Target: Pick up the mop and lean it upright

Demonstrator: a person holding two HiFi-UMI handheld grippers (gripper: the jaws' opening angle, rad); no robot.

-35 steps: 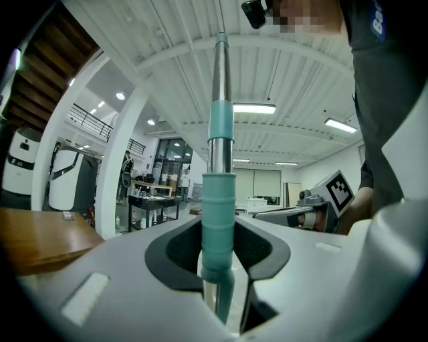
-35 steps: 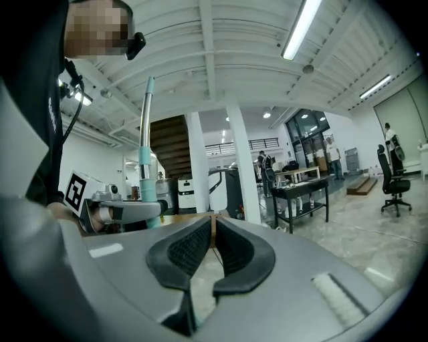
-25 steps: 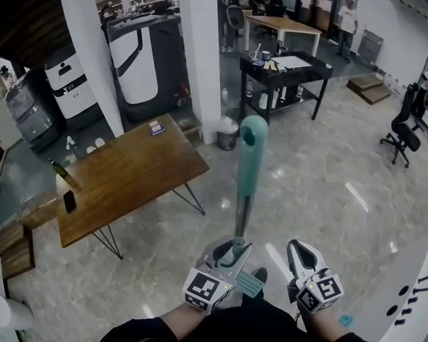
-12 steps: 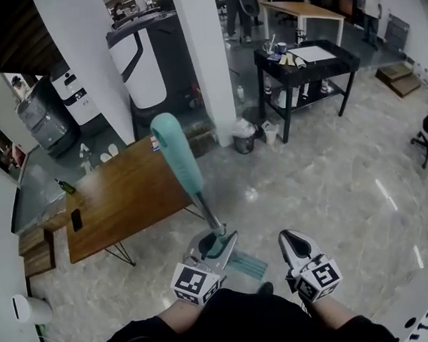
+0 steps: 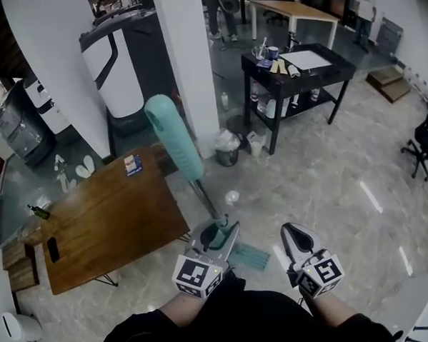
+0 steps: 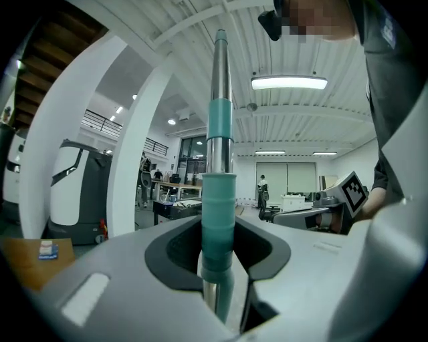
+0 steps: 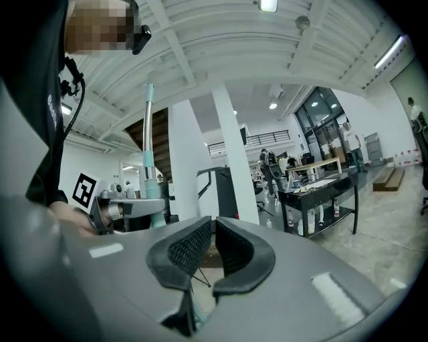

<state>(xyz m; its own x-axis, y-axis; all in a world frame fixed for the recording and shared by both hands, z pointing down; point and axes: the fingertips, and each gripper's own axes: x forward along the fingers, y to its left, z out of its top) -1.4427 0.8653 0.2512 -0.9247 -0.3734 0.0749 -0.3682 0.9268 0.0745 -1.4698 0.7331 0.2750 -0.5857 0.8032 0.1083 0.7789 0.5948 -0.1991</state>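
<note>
Teal-gripped metal-pole mop (image 5: 174, 144) held upright
L gripper (image 5: 220, 235) fingers clamp its smooth teal sleeve; R gripper (image 5: 292, 234), just right, fingers closed, empty.

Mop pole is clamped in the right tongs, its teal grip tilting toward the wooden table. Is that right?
Wrong tongs. The left tongs are clamped on the mop pole, as the left gripper view shows; the right tongs hold nothing. Its teal grip does tilt toward the wooden table.
</note>
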